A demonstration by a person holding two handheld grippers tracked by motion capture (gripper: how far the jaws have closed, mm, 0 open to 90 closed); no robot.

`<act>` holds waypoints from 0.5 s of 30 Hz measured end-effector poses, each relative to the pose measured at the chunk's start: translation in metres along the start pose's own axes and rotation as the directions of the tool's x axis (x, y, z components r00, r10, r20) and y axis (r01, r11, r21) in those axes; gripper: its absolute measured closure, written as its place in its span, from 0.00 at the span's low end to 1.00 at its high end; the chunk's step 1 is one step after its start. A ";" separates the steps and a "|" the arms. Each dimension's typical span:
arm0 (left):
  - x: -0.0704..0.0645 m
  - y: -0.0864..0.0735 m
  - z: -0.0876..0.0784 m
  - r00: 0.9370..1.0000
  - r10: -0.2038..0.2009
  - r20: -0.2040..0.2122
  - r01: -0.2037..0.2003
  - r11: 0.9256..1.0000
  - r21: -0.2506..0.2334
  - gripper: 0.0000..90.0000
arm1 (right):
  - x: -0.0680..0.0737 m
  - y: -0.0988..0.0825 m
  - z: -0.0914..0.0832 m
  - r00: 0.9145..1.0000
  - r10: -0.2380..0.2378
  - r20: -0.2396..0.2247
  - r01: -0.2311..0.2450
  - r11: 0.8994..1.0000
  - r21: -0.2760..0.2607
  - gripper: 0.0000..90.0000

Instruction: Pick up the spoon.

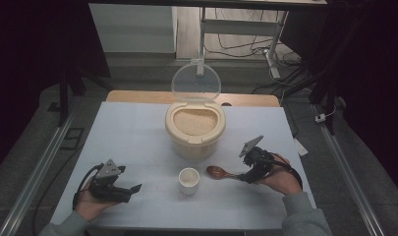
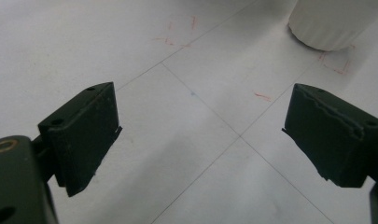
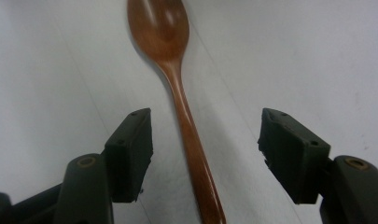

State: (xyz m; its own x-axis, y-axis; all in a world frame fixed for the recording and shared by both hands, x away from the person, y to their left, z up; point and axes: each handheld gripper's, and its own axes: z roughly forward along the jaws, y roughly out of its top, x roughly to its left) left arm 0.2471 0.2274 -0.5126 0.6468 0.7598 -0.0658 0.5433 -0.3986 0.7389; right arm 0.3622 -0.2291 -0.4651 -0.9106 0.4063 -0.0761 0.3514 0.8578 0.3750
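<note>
A brown wooden spoon [image 1: 217,172] lies flat on the white table [image 1: 137,132], its bowl pointing left toward a small white cup [image 1: 189,179]. My right gripper [image 1: 241,176] is low over the spoon's handle end. In the right gripper view the spoon [image 3: 170,42] runs up between the jaws of the right gripper [image 3: 207,140], which stand open with gaps on both sides of the handle. My left gripper [image 1: 136,188] rests at the table's front left, open and with nothing in it. In the left gripper view the left gripper [image 2: 200,135] points toward the cup's base [image 2: 329,23].
A cream container [image 1: 194,132] filled with rice stands behind the cup at the table's middle, its clear round lid [image 1: 195,81] tipped up at the back. Faint red marks and thin lines cross the tabletop [image 2: 177,42].
</note>
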 end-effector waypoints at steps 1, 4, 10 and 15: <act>0.000 0.000 0.000 1.000 0.002 0.001 -0.002 1.000 0.001 0.11 | 0.000 -0.001 0.002 1.000 -0.005 -0.001 0.005 1.000 0.017 0.41; 0.000 0.000 0.000 1.000 0.002 0.001 -0.002 1.000 0.003 0.11 | -0.002 -0.003 0.008 1.000 -0.017 0.002 0.017 0.998 0.060 0.44; 0.000 0.000 0.001 1.000 0.004 0.001 -0.004 1.000 0.008 0.11 | -0.004 -0.012 0.016 1.000 -0.018 -0.009 0.019 0.995 0.098 0.50; 0.000 0.000 0.001 1.000 0.006 0.000 -0.006 1.000 0.009 0.11 | -0.005 -0.015 0.021 0.999 -0.017 -0.028 0.021 0.992 0.127 0.57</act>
State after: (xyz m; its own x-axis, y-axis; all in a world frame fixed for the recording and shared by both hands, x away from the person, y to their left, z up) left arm 0.2473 0.2267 -0.5135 0.6501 0.7574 -0.0617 0.5441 -0.4073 0.7335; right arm 0.3660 -0.2368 -0.4899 -0.9222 0.3825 -0.0564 0.3573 0.8990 0.2532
